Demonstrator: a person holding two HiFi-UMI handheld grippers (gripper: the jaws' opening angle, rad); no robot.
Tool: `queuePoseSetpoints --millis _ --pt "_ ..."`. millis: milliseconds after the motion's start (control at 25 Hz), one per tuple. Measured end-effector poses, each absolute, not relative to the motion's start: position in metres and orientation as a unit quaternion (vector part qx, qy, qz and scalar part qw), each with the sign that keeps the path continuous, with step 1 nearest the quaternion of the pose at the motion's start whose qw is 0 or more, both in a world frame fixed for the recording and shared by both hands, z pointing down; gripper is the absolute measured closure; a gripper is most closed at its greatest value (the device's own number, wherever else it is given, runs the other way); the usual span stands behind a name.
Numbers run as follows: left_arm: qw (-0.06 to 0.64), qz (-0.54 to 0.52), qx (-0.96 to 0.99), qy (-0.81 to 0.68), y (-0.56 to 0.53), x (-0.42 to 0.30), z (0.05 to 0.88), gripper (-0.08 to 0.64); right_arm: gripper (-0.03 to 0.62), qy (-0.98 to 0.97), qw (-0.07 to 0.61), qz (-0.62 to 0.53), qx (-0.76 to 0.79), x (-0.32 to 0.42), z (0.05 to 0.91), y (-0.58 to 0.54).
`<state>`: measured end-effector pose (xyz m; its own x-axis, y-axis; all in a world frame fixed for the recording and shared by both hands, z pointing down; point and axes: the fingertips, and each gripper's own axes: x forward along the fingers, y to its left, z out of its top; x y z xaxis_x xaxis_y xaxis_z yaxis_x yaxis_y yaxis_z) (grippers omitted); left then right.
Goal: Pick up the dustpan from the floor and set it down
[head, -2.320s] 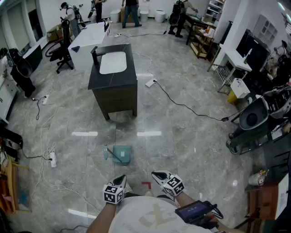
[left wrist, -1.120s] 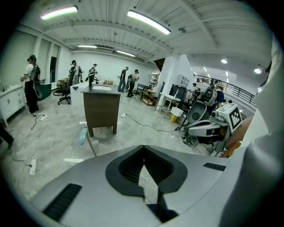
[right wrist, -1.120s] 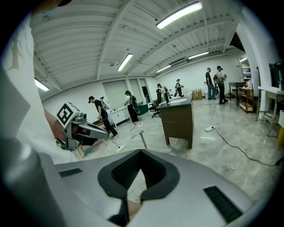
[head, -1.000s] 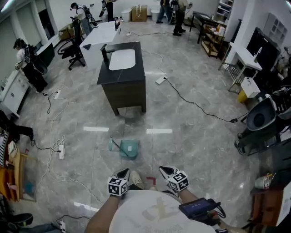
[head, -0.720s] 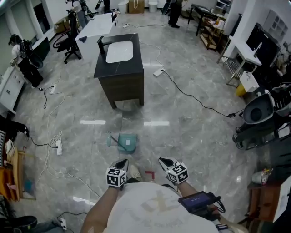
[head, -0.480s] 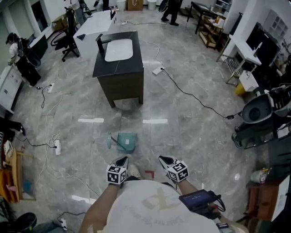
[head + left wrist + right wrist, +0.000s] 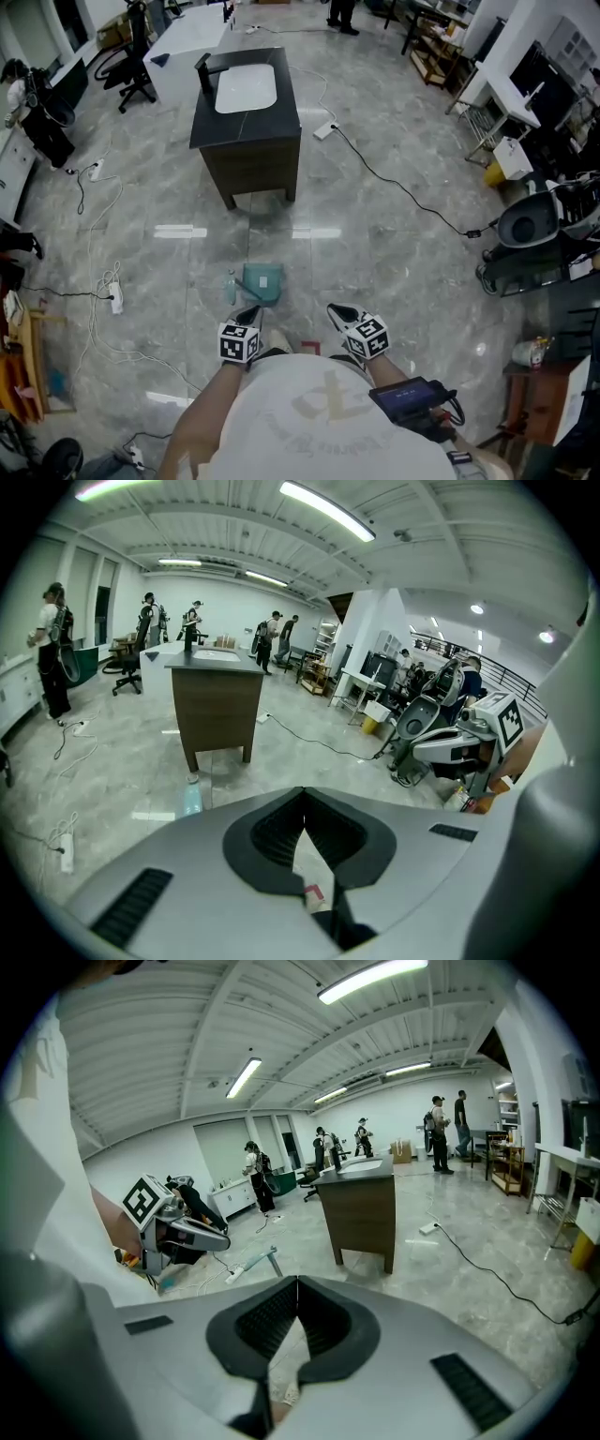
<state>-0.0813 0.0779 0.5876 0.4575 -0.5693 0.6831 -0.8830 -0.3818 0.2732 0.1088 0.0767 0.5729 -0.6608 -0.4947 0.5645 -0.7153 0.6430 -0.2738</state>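
Grey marble floor (image 7: 394, 281) spreads under you. Far to your left a white power strip (image 7: 115, 298) lies among loose cords. Your left hand-held gripper (image 7: 251, 313) points forward and down from a forearm tucked close to your body, its jaws clenched on nothing. Just ahead of its tips, not touching, the teal dustpan (image 7: 262, 281) lies flat on the floor. Your right hand-held gripper (image 7: 335, 310) is angled the same way, clenched and empty. A dark sink cabinet (image 7: 251, 173) stands beyond the dustpan, and a black cable (image 7: 466, 232) crosses the floor to the right.
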Motion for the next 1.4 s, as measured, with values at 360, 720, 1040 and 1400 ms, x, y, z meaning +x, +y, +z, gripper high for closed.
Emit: queuePoseSetpoints --millis 360,720,1040,1400 --pt "0.338 0.259 0.777 -0.464 0.064 -0.118 0.605 0.548 0.575 -0.872 0.234 0.235 0.361 0.093 0.567 0.045" --pt "0.37 0.253 0.75 -0.487 0.062 -0.129 0.619 0.548 0.575 -0.871 0.256 0.245 0.34 0.092 0.575 0.027" --pt "0.389 0.252 0.714 -0.525 0.046 -0.153 0.632 0.548 0.575 -0.889 0.262 0.236 0.294 0.069 0.579 -0.015" --pt "0.408 0.263 0.67 -0.561 0.018 -0.174 0.656 0.546 0.575 -0.893 0.268 0.24 0.272 0.07 0.589 -0.055"
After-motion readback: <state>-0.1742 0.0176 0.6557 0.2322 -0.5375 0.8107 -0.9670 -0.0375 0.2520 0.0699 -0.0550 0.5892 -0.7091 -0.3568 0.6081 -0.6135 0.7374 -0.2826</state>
